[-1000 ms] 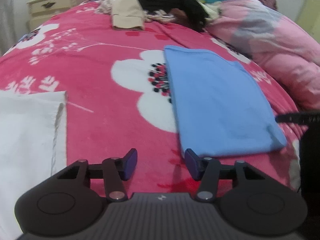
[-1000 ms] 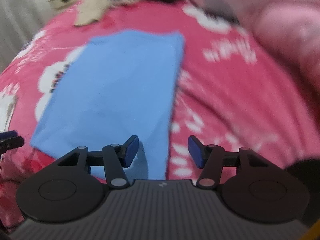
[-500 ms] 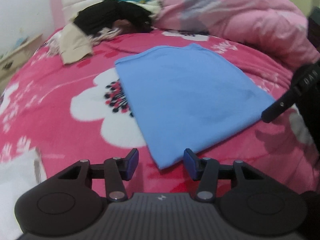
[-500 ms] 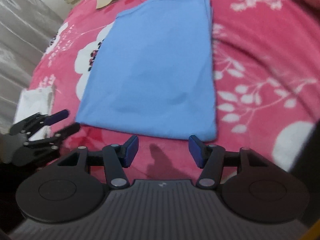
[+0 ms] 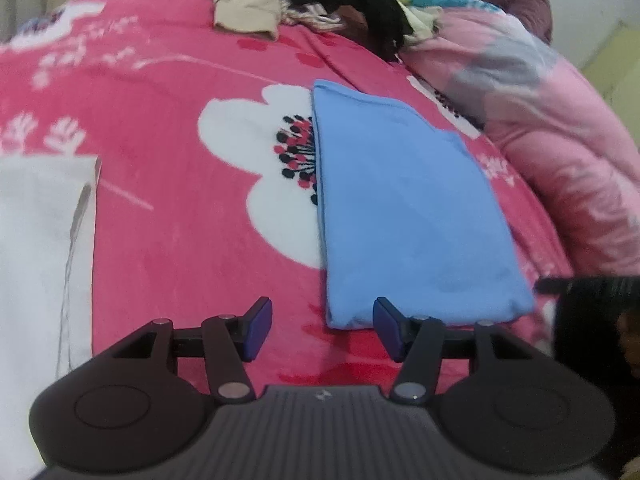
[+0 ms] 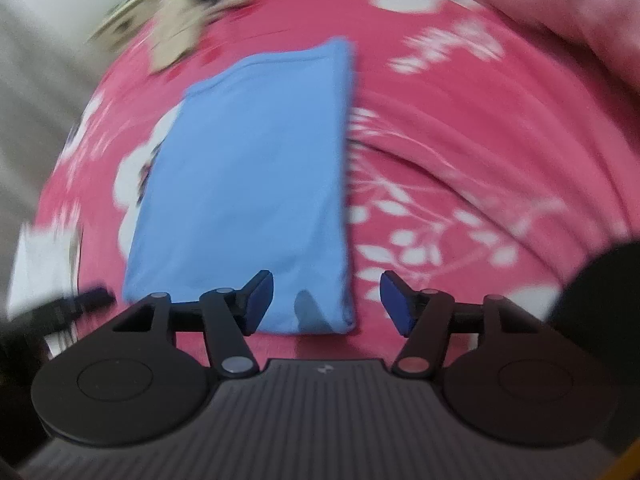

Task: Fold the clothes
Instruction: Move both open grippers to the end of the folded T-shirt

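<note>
Both tools hang over the near end of a blue garment on a bed, jaws parting and holding nothing. The left tool (image 5: 322,330) sits above the garment's near left corner, its gap showing only cloth edge and blanket below. The right tool (image 6: 327,302) hovers over the near right corner, its shadow on the fabric. Just ahead of both, the blue garment (image 5: 404,208) lies flat as a neat, long rectangle, by the look of it already folded lengthwise and due at least one more fold end to end. Left of the left tool rests a white cloth (image 5: 36,248), seemingly finished. Far beyond, at the head of the pink floral blanket (image 5: 168,128), a heap of clothes (image 5: 320,4) awaits folding.
</note>
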Tool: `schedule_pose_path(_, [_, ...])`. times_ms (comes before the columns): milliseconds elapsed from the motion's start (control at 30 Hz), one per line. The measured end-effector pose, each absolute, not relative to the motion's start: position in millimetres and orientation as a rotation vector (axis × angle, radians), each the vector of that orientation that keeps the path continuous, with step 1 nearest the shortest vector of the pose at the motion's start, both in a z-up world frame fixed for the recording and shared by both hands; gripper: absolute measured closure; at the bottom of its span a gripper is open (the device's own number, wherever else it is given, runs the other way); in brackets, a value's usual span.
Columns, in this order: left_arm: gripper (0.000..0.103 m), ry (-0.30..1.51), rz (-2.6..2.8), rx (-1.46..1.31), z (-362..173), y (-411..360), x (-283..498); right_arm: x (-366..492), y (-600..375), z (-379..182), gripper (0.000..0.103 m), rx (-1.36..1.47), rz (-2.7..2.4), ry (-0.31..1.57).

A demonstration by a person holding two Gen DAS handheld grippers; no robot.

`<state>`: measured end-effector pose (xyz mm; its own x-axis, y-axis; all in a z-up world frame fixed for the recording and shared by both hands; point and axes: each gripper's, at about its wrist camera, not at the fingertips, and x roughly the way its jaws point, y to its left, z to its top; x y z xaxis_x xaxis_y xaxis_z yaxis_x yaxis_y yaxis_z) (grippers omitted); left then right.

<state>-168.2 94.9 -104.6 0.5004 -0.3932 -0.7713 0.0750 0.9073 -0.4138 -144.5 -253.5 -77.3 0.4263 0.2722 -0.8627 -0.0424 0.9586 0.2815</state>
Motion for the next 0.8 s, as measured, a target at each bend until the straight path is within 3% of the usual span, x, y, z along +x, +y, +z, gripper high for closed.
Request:
schedule_pose_path(167, [0.042, 1.009, -0.286, -0.419, -104.5, 99.6, -151.6, -151.1, -230.0, -72.8, 0.042, -0.006, 0.284, 1.081])
schedule_pose_path(267, [0.032, 0.971, -0.326, -0.443, -103.5, 98.9, -121.4, -125.9, -248.0, -69.7, 0.041, 0.124, 0.292, 1.074])
schedule_pose_path(567, [0.033, 0.959, -0.371, -0.351, -123.5, 77.2, -16.6, 10.6, -305.6, -101.5, 0.037, 0.480, 0.286, 1.036])
schedule_pose_path(800, [0.033, 0.918, -0.454, -0.424, -140.5, 75.2, 18.8, 39.9, -319.4, -143.3, 0.034, 0.639, 0.420, 1.069])
